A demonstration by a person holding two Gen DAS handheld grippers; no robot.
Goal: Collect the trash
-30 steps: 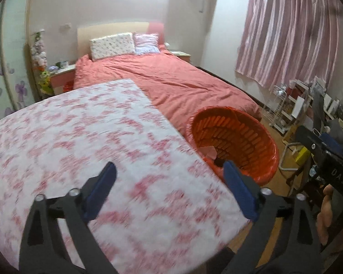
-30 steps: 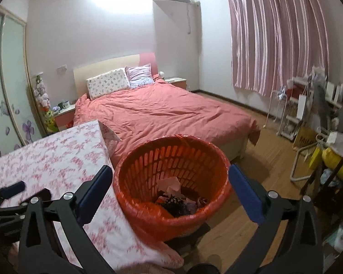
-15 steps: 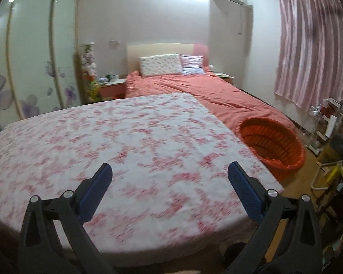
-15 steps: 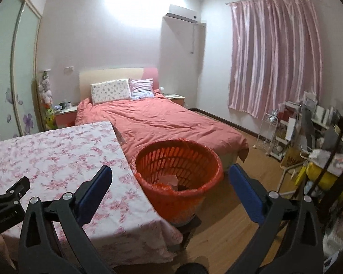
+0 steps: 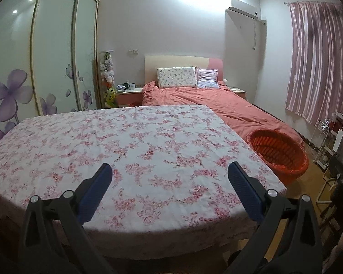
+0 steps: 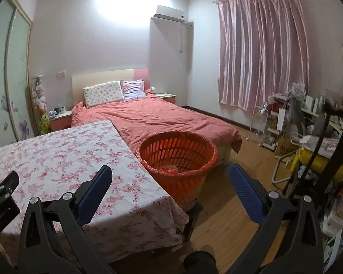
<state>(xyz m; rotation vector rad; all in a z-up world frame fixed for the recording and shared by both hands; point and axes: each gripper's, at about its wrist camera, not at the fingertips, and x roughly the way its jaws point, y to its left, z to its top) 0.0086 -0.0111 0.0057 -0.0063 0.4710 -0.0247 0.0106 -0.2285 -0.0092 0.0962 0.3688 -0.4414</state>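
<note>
Trash [image 6: 170, 167] lies in the orange basket [image 6: 178, 157] just beside the worktop [image 5: 130, 141], which shows none left. Left tongs [image 5: 169, 174] and right tongs [image 6: 170, 177] gape wide, empty; collecting looks finished.

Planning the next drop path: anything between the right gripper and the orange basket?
Nothing visible. The right gripper, jaws open and empty, faces the orange slatted plastic basket directly; the floral-clothed table sits just left.

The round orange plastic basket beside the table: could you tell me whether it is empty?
Not empty. The round orange plastic basket stands upright, with pale paper-like scraps visible at its bottom.
</note>
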